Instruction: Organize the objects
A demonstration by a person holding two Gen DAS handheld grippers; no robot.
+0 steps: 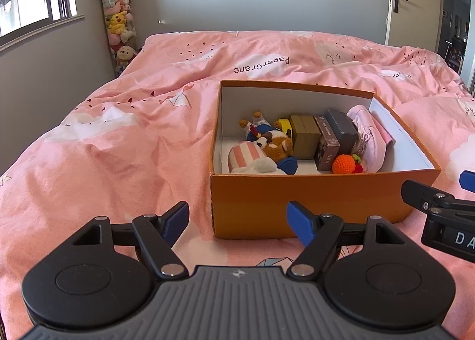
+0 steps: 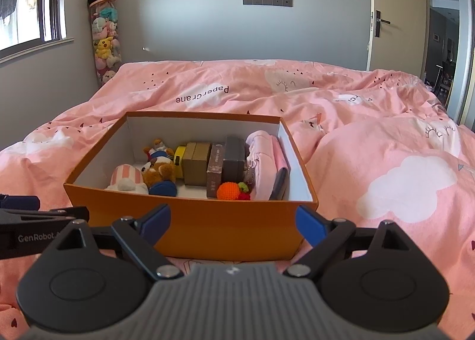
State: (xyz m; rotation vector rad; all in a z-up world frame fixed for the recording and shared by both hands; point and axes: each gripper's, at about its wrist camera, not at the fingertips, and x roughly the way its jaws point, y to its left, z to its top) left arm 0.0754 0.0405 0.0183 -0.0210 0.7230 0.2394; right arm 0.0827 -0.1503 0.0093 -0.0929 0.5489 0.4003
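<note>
An orange cardboard box (image 1: 311, 197) (image 2: 225, 221) sits on the pink bed. Inside lie a brown plush bear (image 1: 276, 147) (image 2: 158, 174), a striped pink-and-white plush (image 1: 246, 157) (image 2: 126, 176), olive and dark small boxes (image 1: 305, 138) (image 2: 197, 162), an orange crochet fruit (image 1: 343, 164) (image 2: 228, 190) and folded pink cloth (image 1: 371, 138) (image 2: 265, 162). My left gripper (image 1: 237, 222) is open, empty, just short of the box's near left corner. My right gripper (image 2: 233, 225) is open wide in front of the near wall, nothing between its fingers.
The pink duvet (image 1: 118, 138) (image 2: 386, 162) is rumpled all around the box. A tall clear tube of plush toys (image 1: 118, 22) (image 2: 104, 31) stands in the far left corner by the window. A door (image 2: 394, 13) is at the far right.
</note>
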